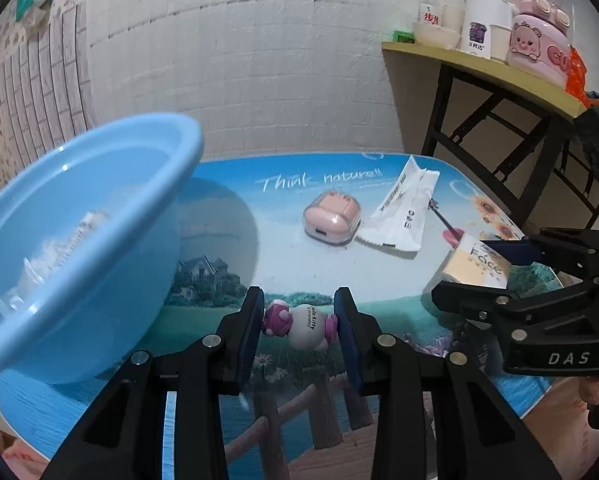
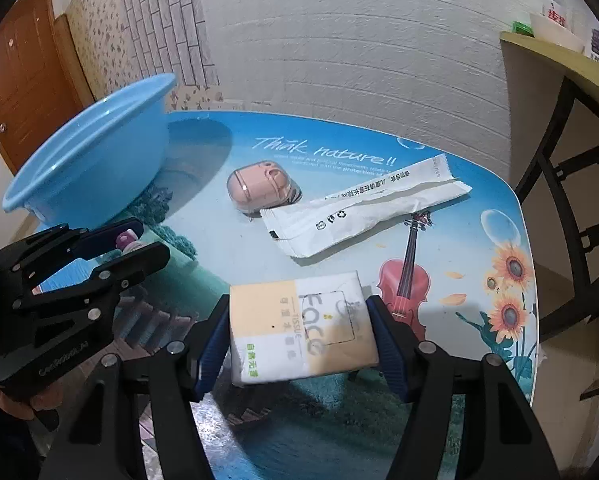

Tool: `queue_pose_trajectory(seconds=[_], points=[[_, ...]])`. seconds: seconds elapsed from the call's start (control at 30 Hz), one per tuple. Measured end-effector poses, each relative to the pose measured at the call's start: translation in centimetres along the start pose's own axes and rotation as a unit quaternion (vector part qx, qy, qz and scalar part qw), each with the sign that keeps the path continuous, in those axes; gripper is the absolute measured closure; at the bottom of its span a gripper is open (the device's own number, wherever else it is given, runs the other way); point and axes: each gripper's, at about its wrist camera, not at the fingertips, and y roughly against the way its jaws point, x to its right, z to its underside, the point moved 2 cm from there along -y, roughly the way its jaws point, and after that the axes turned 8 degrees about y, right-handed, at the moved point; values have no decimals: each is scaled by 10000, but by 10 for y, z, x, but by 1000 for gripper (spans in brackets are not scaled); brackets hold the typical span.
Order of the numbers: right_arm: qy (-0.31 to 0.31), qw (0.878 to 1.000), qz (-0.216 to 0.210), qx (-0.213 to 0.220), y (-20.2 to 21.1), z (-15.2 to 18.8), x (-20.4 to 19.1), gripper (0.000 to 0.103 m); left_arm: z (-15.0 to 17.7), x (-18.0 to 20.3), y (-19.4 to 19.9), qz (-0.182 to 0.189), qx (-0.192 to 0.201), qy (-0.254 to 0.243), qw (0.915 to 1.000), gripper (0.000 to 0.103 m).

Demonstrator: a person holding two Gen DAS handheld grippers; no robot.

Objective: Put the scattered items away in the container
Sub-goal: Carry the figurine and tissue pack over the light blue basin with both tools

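left wrist view: both grippers closed on items beside the basin

left gripper (image 1: 299, 326) pinches a small hello kitty figure (image 1: 304, 327) between its blue pads, low over the table (image 1: 235, 240). right gripper (image 2: 303, 330) clamps a tissue pack (image 2: 299, 328) at both sides. blue basin (image 1: 75, 240), holding clear plastic pieces (image 1: 47, 256), stands left. pink case (image 1: 331, 220) and white wrapper (image 1: 401, 216) lie touching mid-table, well apart from the basin.

Two wrist fisheyes, close above the surface (image 1: 339, 248), angled down toward the wall, both sharing the blue basin (image 2: 87, 160) and pink case (image 1: 331, 220)
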Motion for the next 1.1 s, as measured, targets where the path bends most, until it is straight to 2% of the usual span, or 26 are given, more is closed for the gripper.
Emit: queue_pose_trajectory(seconds=[0.3, 0.7, 1.1], points=[[-66, 9999, -116, 61, 13, -7, -10, 36, -24, 0, 33, 101, 322, -66, 9994, 69], [-155, 9992, -139, 336, 42, -24, -25, 36, -52, -21, 71, 257, 606, 260, 9975, 69], [-84, 9986, -191, 481, 53, -51, -63, 36, -68, -64, 100, -12, 913, 449, 9948, 69]])
